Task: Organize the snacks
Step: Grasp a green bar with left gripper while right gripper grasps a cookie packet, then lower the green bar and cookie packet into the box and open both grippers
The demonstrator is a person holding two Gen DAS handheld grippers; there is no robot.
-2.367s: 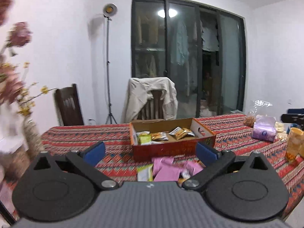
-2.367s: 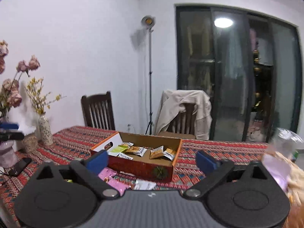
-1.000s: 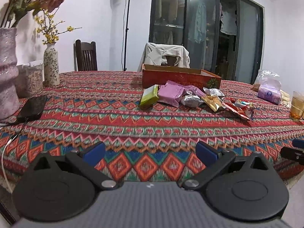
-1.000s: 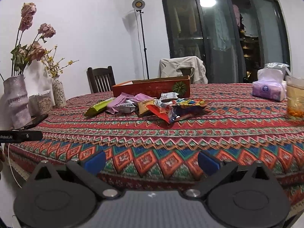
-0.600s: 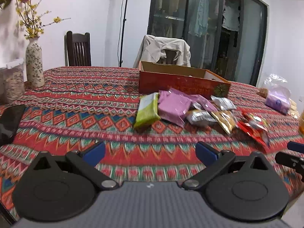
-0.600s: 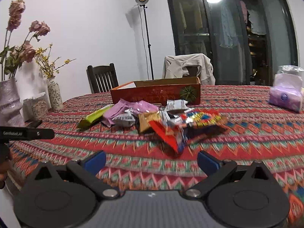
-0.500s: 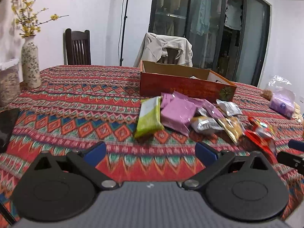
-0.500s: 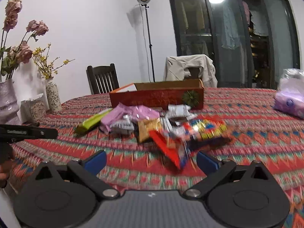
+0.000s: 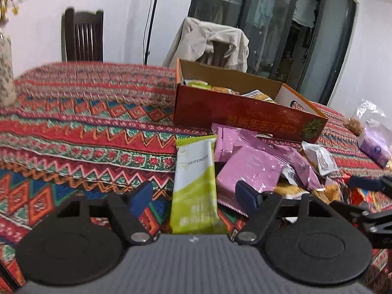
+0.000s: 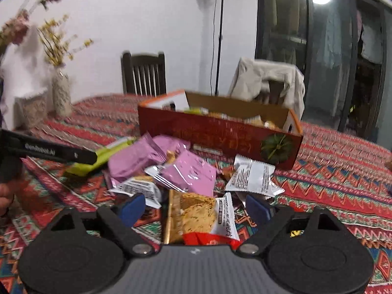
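Counter [image 9: 80, 122] under a patterned red cloth fills both views. Mid-frame stands the red cardboard box [image 9: 245, 117], a few packets already inside, so sorting seems begun but mostly undone. In front of it, lower centre, lies a loose heap: pink packets [image 9: 250, 169], white sachet [image 10: 254, 176], biscuit packet [image 10: 198, 216]. The green-and-white wafer packet [image 9: 194, 186] lies between the left tool [image 9: 194, 194] fingers, spread apart, not gripping. The right tool [image 10: 194, 208] straddles the biscuit packet, likewise spread.

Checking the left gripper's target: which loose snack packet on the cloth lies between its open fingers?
The green-and-white packet, lying lengthwise between the left gripper's open fingers. The pink packets sit right of it, beside the right finger.
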